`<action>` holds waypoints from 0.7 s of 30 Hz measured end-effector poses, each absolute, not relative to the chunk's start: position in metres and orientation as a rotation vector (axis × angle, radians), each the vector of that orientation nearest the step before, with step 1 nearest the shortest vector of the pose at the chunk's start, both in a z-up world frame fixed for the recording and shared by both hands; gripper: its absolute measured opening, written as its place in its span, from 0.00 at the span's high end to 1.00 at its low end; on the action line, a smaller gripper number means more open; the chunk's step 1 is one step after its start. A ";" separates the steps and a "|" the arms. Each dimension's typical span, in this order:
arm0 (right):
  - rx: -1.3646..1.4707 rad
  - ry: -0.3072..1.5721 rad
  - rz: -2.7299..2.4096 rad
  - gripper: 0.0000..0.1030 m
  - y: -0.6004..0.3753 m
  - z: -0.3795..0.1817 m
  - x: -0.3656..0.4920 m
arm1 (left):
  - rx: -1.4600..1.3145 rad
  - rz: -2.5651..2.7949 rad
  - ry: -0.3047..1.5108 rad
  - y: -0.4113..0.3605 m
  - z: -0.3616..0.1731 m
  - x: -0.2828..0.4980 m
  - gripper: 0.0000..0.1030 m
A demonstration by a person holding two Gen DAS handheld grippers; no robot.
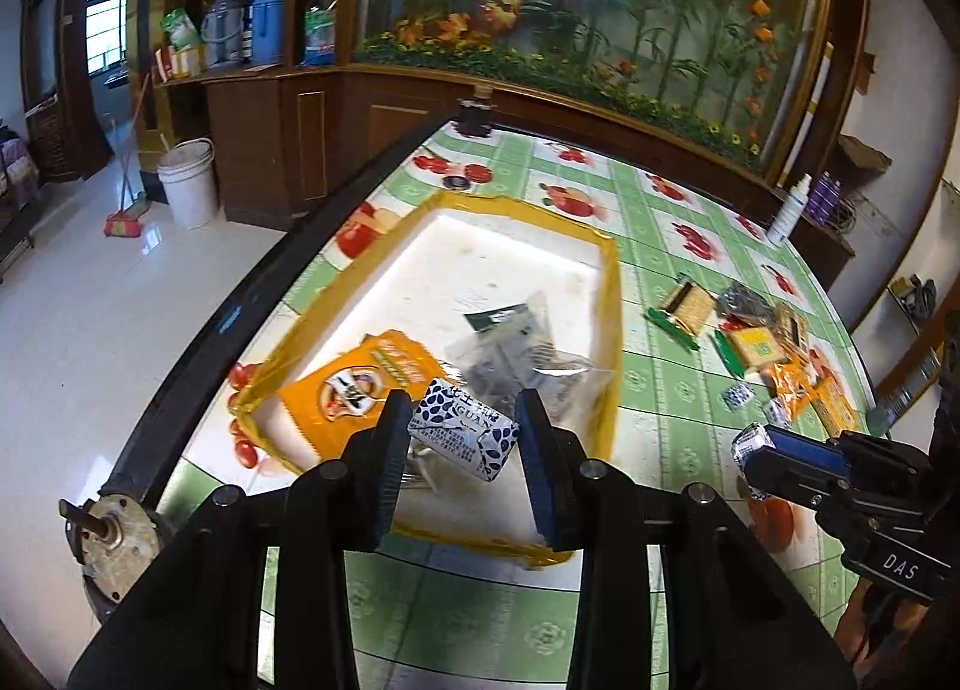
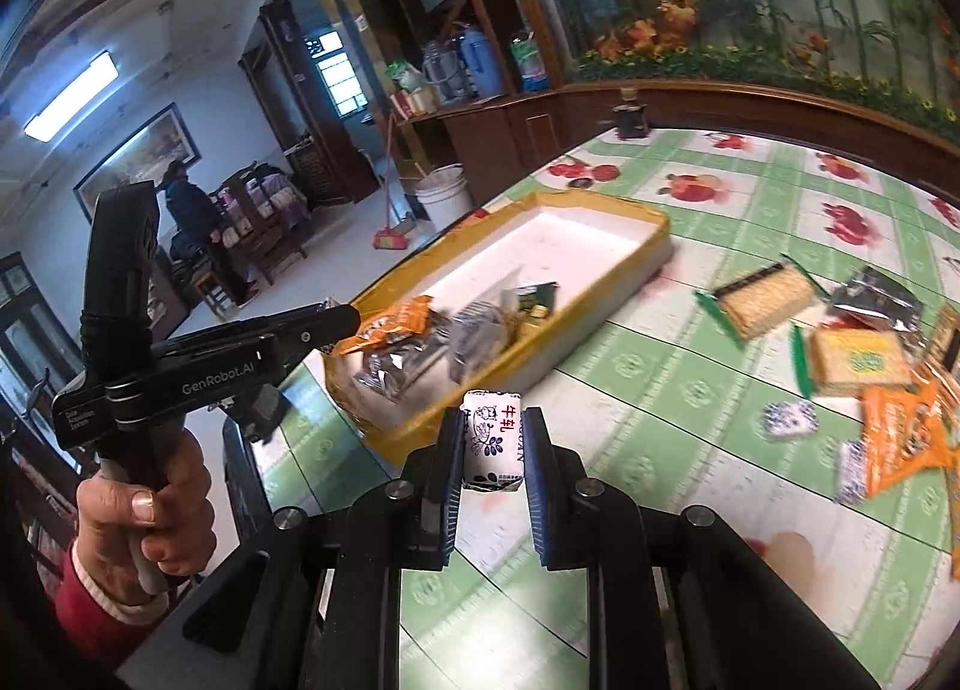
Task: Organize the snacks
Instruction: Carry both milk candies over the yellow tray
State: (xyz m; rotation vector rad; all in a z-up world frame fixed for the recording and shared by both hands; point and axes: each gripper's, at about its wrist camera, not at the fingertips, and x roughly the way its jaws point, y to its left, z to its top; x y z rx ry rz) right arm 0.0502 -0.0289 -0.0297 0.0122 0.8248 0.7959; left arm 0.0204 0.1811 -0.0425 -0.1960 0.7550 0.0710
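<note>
White candy (image 1: 465, 432) in left tool (image 1: 465, 432), another (image 2: 493, 441) in right tool (image 2: 493, 441).

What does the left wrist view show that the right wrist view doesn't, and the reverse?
Left wrist only: a white bottle at the table's far edge, and a motor at its near corner.

Right wrist only: the hand holding the left gripper, and a bystander in the room.

Both: the yellow tray with packets, the loose snack pile, the bucket, and each gripper, including the right gripper, shut on a white-and-blue candy.
</note>
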 end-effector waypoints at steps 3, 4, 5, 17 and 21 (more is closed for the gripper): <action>0.012 0.827 0.816 0.82 -0.010 -0.030 0.057 | -0.203 0.084 0.757 0.188 -0.046 0.022 0.68; 0.012 0.829 0.821 0.82 -0.005 -0.031 0.059 | -0.206 0.085 0.760 0.190 -0.047 0.024 0.68; 0.011 0.830 0.825 0.82 0.001 -0.031 0.062 | -0.209 0.085 0.763 0.191 -0.049 0.025 0.68; -0.018 0.882 0.856 0.82 0.054 -0.053 0.086 | -0.172 0.130 0.783 0.198 -0.061 0.040 0.68; -0.011 0.894 0.846 0.82 0.056 -0.058 0.094 | -0.159 0.148 0.788 0.201 -0.065 0.044 0.68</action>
